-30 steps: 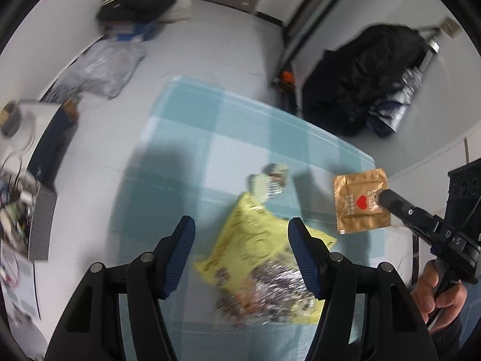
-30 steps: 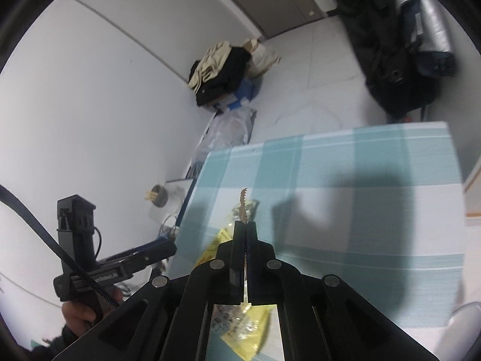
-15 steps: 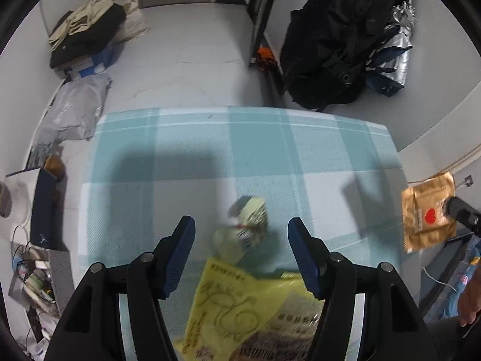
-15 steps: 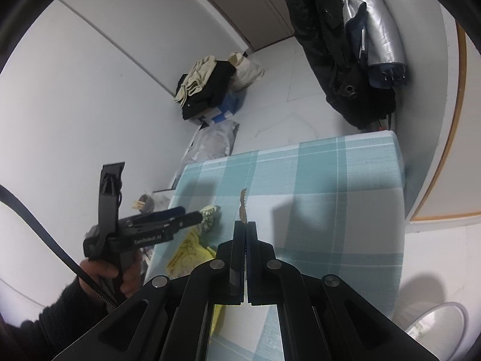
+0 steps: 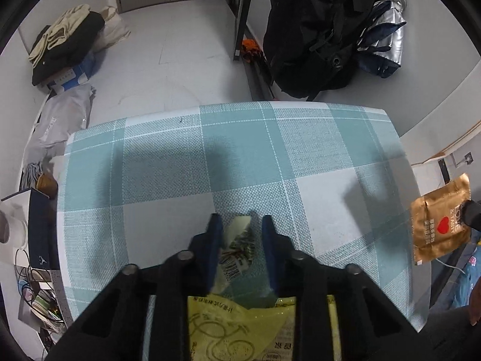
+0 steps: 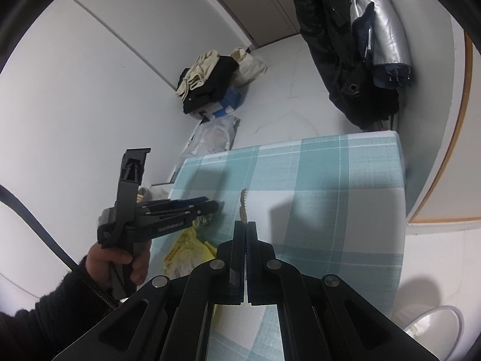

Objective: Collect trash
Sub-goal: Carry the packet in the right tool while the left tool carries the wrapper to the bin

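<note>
Left hand-held gripper (image 5: 242, 234): I point it steeply down at the desk (image 5: 168, 168), which carries a teal-and-white checked cloth. Its jaws are closing around a small crumpled wrapper (image 5: 237, 246) with a barcode, which sits between the blue pads on the cloth. The left pad looks to be at the wrapper's edge; I see a gap on the right side, so I do not count it as clamped. In the right wrist view the same gripper (image 6: 215, 206) is held by a hand (image 6: 120, 263) in a dark sleeve at the desk's left edge.

Just near of the wrapper lies a yellow snack bag (image 5: 240, 331), partly under the gripper body.

Right hand-held gripper (image 6: 246, 225): jaws together, clamped on a gold sachet (image 6: 243, 206), seen edge-on with a serrated rim. In the left wrist view that sachet (image 5: 440, 228) hangs off the right side of the desk, red heart on its face.

Further out: a dark coat (image 5: 312, 30) hangs on the far right; a clothes pile (image 5: 63, 45) lies on the floor far left; a white bin (image 6: 433, 331) shows at the near right corner.
</note>
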Tool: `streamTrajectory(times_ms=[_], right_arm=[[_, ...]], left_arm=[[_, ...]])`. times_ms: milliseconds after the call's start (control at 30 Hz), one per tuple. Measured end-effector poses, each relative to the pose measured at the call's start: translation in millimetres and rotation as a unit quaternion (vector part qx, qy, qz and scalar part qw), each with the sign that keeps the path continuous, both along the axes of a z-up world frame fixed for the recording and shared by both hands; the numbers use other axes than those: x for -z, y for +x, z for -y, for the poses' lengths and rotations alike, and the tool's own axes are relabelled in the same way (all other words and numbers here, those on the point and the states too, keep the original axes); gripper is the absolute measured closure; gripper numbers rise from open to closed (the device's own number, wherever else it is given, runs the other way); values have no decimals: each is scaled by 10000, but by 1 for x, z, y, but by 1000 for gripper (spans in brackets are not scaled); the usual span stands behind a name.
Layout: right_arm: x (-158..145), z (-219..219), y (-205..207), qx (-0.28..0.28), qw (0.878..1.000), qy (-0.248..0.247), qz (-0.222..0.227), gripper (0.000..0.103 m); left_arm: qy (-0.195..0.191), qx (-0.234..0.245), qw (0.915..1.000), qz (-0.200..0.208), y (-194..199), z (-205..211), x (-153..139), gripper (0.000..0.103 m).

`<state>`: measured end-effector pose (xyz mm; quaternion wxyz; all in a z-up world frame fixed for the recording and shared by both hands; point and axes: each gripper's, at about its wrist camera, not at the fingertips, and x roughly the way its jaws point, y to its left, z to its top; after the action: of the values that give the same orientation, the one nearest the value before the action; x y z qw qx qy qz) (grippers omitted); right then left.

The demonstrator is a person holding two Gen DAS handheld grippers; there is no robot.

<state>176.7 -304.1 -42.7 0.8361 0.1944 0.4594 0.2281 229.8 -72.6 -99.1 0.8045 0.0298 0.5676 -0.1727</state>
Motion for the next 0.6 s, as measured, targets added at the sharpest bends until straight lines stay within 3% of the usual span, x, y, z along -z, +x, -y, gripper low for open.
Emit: streamTrajectory(times_ms=[367, 600], right_arm=[[-1, 0, 1, 41, 10000, -18, 41, 103], [-5, 1, -3, 105, 9999, 37, 92, 103]], left_arm=[[-427, -233, 9988, -111, 2, -10, -7, 88], [-574, -258, 9977, 233, -8, -12, -29, 89]])
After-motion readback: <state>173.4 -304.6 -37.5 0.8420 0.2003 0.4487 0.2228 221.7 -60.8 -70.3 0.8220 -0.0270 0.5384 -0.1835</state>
